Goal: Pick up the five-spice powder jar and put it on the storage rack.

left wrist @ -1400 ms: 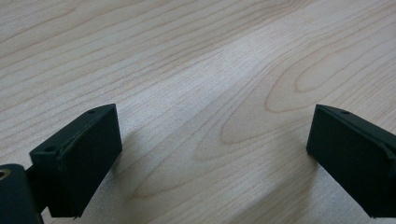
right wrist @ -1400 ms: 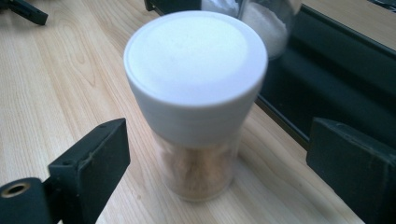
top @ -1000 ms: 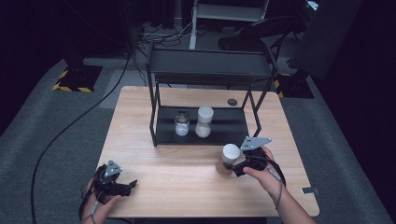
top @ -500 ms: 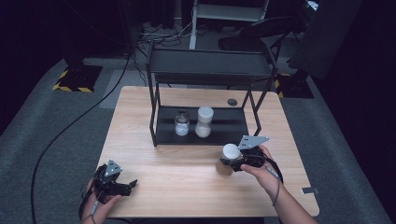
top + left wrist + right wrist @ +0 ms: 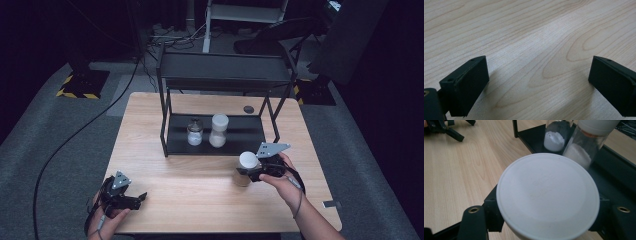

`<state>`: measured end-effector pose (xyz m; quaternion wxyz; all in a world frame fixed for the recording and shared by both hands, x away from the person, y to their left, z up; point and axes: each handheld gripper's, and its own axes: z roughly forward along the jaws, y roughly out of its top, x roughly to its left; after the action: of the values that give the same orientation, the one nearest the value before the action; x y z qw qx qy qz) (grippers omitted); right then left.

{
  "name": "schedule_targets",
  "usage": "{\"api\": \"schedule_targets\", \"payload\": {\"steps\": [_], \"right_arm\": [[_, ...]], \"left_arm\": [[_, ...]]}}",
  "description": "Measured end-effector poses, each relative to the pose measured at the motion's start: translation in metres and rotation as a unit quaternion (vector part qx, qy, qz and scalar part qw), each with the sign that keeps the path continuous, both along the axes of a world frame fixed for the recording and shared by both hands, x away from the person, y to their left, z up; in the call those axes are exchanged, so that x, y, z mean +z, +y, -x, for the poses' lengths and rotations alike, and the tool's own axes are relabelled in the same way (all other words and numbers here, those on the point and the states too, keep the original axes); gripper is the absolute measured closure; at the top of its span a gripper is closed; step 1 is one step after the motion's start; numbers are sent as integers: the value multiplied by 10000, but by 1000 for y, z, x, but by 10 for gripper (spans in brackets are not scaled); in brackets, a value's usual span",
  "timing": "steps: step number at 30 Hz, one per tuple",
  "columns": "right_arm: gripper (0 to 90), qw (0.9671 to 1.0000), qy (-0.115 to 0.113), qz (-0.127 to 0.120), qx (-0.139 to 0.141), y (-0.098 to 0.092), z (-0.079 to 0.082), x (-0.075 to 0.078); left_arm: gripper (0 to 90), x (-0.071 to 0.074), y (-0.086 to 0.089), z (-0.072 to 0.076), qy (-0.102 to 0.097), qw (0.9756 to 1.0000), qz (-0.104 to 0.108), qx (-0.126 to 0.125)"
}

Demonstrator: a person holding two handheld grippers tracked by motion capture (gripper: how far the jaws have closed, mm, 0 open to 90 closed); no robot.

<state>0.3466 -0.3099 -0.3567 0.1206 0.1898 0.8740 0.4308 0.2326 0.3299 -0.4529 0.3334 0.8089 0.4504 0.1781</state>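
A glass jar with a wide white lid [image 5: 248, 160] [image 5: 547, 192] stands at the front right of the wooden table [image 5: 200, 185], just in front of the rack. My right gripper [image 5: 251, 173] [image 5: 546, 220] is shut on it, one black jaw on each side just under the lid. What is inside the jar is hidden by the lid. My left gripper [image 5: 140, 198] [image 5: 537, 82] rests low at the front left corner. Its jaws are open and wide apart, with bare wood between them.
A black two-level rack [image 5: 225, 67] stands mid-table. Its lower tray [image 5: 245, 137] holds a small dark-lidded jar of white powder [image 5: 194, 132] [image 5: 554, 137] and a taller white-lidded jar [image 5: 219, 130] [image 5: 584, 147]. A small dark disc [image 5: 248, 108] lies behind the rack at the right.
My right gripper has closed in on the white-lidded jar and now clasps it under the lid. The jar has barely shifted. My left hand has stayed put.
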Motion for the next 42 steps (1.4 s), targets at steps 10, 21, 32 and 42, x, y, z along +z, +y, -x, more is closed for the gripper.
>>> {"api": "schedule_targets", "payload": {"steps": [10,21,32,42], "right_arm": [[336,9999,-95,-19,36,-2,-6,24],[336,9998,-188,5,74,-2,-17,49],[336,9997,-232,-20,55,-1,-36,63],[336,9997,-246,-26,-25,3,-59,71]], "left_arm": [[24,0,-1,0,9,10000,1,23],[24,0,-2,0,2,10000,6,54],[25,0,-2,0,-4,10000,15,93],[25,0,-3,0,-2,9999,10,101]]}}
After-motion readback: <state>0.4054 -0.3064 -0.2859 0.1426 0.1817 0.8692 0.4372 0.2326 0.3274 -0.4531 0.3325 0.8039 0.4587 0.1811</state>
